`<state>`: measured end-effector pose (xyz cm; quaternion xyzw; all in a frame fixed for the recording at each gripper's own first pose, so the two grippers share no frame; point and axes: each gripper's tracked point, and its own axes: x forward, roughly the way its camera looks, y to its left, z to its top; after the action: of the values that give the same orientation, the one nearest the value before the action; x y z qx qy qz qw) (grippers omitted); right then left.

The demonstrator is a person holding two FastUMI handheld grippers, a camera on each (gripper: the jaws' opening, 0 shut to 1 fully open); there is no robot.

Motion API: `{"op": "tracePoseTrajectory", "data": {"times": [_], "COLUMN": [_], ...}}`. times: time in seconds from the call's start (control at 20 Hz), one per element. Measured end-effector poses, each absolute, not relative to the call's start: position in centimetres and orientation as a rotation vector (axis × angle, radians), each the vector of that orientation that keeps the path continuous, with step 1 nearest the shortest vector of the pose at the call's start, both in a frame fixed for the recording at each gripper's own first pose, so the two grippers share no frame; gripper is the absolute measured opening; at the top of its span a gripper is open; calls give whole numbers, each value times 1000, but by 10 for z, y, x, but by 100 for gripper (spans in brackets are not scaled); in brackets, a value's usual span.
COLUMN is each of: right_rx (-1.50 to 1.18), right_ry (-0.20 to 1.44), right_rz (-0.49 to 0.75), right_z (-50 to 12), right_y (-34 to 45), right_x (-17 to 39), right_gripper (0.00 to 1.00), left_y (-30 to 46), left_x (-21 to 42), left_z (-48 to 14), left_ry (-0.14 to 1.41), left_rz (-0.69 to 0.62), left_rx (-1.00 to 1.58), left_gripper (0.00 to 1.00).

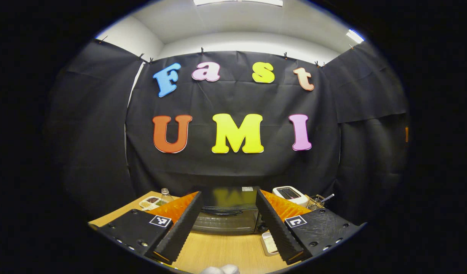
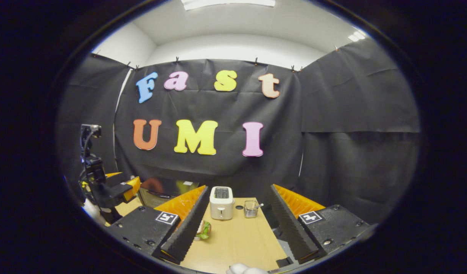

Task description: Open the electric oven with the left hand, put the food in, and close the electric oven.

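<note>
In the left gripper view, the left claw [image 1: 228,224] hangs above the light wooden tabletop [image 1: 225,251] with its two black ribbed fingers [image 1: 180,228] spread wide apart, nothing between them. Framed in that gap, the black electric oven with a glass door [image 1: 227,213] stands toward the far edge of the tabletop, its door closed and the curved handle across the upper part of the door. Left of the oven, near the far left corner, sit a white divided dish of seeds or grains [image 1: 151,201] and a small clear jar [image 1: 165,193]. To the right of the oven stand a white two-slot toaster [image 1: 290,195] and a small wire basket holding a utensil [image 1: 317,201]. A pale rectangular tray [image 1: 269,243] lies on the tabletop in front of the oven's right side, partly hidden by the right finger.

In the right gripper view, the right claw [image 2: 237,232] is likewise wide open and empty over the tabletop [image 2: 237,239]. The food, a small sandwich with green leaves [image 2: 203,230], lies on the tabletop just beside the left finger, in front of the toaster [image 2: 221,203]. The wire basket [image 2: 251,209] stands just right of the toaster. The oven [image 2: 164,188] shows at the left, behind the left claw [image 2: 117,190].
</note>
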<state>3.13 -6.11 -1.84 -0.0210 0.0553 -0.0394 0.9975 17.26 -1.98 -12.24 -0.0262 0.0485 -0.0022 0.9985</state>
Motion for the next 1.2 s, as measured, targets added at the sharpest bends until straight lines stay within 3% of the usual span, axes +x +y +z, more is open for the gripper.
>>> {"op": "tracePoseTrajectory", "data": {"times": [0.35, 0.4, 0.45, 0.5, 0.55, 0.6, 0.65, 0.7, 0.8, 0.85, 1.2], "right_rx": [-59, -57, -59, -61, -61, -62, -59, -56, -43, -35, -30], "right_ry": [172, 187, 209, 229, 247, 258, 262, 266, 272, 278, 285], "right_rz": [-176, -191, -204, -216, -224, -230, -237, -242, -246, -242, -207], "right_z": [-35, -39, -48, -54, -59, -61, -63, -64, -68, -71, -75], "right_y": [-89, -92, -97, -100, -102, -104, -107, -108, -109, -108, -100], "right_x": [26, 25, 23, 21, 19, 16, 16, 16, 17, 17, 21], "right_gripper": [100, 92, 100, 100, 100, 92, 92, 100, 100, 92, 92], "left_y": [-6, -5, -3, 0, 4, 6, 9, 8, 8, 10, 7], "left_x": [283, 291, 299, 306, 310, 311, 315, 316, 317, 316, 298], "left_z": [-235, -252, -264, -270, -280, -283, -282, -289, -288, -287, -289], "left_ry": [321, 358, 381, 392, 413, 422, 406, 434, 426, 434, 431], "left_rz": [17, 25, 23, 29, 42, 54, 64, 66, 62, 65, 63], "left_rx": [-49, -55, -59, -43, -39, -30, -2, 28, 42, 35, 38], "left_gripper": [93, 93, 93, 82, 93, 94, 96, 95, 96, 95, 96]}}
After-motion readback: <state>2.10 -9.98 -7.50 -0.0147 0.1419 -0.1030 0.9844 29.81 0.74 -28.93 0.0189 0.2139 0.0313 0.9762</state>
